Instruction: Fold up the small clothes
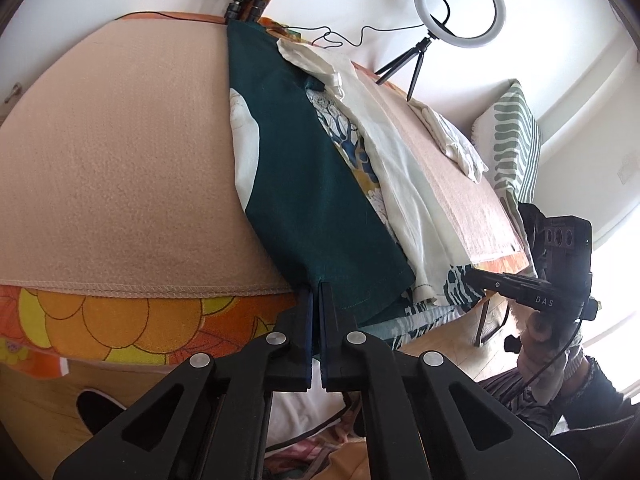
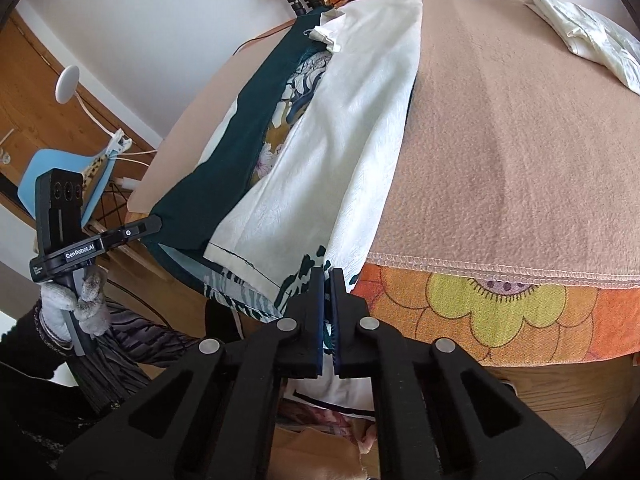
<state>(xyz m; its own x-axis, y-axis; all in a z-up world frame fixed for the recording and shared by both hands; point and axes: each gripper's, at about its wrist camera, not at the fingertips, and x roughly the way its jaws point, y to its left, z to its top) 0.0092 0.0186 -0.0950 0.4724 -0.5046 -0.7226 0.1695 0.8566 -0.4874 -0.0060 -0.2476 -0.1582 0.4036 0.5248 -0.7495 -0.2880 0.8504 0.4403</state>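
You have a dark teal garment [image 1: 304, 168] with a white patch, a cream cloth [image 2: 352, 128] at its 3 o'clock, a peach fleece cover [image 1: 120, 152], an orange-and-yellow flowered sheet [image 2: 500, 312], and black tongs [image 1: 318, 296].

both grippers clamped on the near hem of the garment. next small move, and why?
Probably lift both corners together and carry them toward the far edge. The left gripper pinches the dark green side and the right gripper the white side of the garment, which lies long and flat on the beige blanket.
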